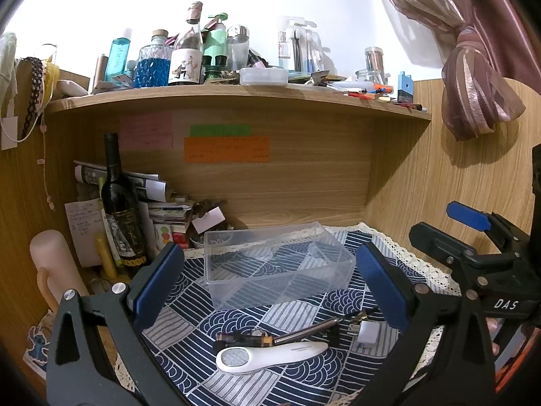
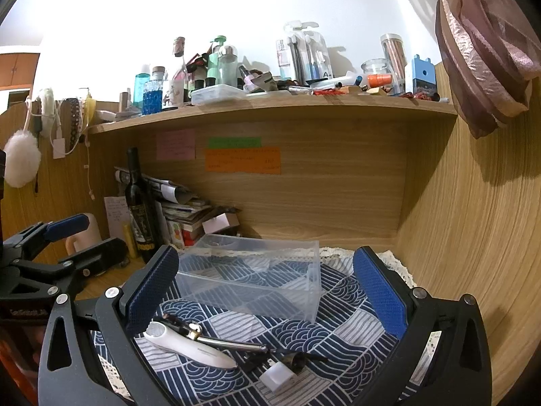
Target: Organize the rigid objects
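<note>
A clear plastic organizer box (image 1: 277, 265) (image 2: 252, 279) with inner dividers sits on the blue patterned cloth (image 1: 189, 304) (image 2: 345, 321), with nothing visible in its compartments. In front of it lie a white handheld device (image 1: 267, 355) (image 2: 189, 343), a metal pen-like stick (image 1: 311, 331) (image 2: 230, 341), a tortoiseshell clip (image 1: 241, 338), a white charger plug (image 1: 367, 335) (image 2: 277, 377) and a small dark piece (image 2: 297, 360). My left gripper (image 1: 270, 287) hangs open above these items. My right gripper (image 2: 265, 292) is open too, just behind them. Each gripper shows at the edge of the other's view.
A dark wine bottle (image 1: 120, 203) (image 2: 140, 208), stacked papers (image 1: 159, 203) and a cream mug (image 1: 50, 264) crowd the desk's left. The shelf (image 1: 236, 96) above holds several bottles and jars. Wooden walls close in the back and right; a tied curtain (image 1: 480, 77) hangs at right.
</note>
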`<state>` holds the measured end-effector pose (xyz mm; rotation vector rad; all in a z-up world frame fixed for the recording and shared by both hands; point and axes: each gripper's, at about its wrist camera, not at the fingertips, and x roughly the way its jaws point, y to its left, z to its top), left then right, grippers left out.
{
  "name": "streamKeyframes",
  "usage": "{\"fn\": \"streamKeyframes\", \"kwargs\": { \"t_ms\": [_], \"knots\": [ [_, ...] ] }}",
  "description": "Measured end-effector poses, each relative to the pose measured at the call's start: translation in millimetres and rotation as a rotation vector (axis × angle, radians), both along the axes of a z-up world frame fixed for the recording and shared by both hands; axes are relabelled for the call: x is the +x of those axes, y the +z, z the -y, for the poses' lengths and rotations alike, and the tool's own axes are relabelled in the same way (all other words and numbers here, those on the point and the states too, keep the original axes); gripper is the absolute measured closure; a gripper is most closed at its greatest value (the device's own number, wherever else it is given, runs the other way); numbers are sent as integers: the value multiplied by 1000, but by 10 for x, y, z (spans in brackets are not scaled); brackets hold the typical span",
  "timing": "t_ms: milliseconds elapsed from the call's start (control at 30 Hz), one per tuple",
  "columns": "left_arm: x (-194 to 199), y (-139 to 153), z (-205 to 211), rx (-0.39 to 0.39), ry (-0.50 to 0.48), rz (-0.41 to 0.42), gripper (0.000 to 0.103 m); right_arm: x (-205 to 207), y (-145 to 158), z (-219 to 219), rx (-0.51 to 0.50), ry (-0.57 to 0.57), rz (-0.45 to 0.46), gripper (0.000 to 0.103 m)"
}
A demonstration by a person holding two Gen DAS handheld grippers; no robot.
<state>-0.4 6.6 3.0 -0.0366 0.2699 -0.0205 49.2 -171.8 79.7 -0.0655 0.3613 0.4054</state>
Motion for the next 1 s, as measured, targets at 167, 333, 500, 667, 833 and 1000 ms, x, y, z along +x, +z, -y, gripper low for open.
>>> {"fn": "streamKeyframes", "kwargs": {
  "t_ms": [167, 333, 500, 667, 833, 1000],
  "knots": [
    [4, 4, -2, -1, 0, 0, 0, -10, 11, 7, 3, -1, 2, 0],
    [6, 3, 7, 2, -1, 0, 0, -14, 13, 25, 6, -1, 1, 0],
    [11, -9, 20, 1, -12, -5, 0, -13, 13, 40, 9, -8, -3, 0],
    [38, -37, 13, -16, -43, -22, 0, -7, 3, 64, 20, -5, -7, 0],
    [76, -75, -8, -37, -58, -41, 0, 9, -38, 67, 27, 18, -21, 0],
    [108, -160, -65, -44, -36, -62, 2, 72, -149, 70, 17, 24, -64, 3]
  ]
}}
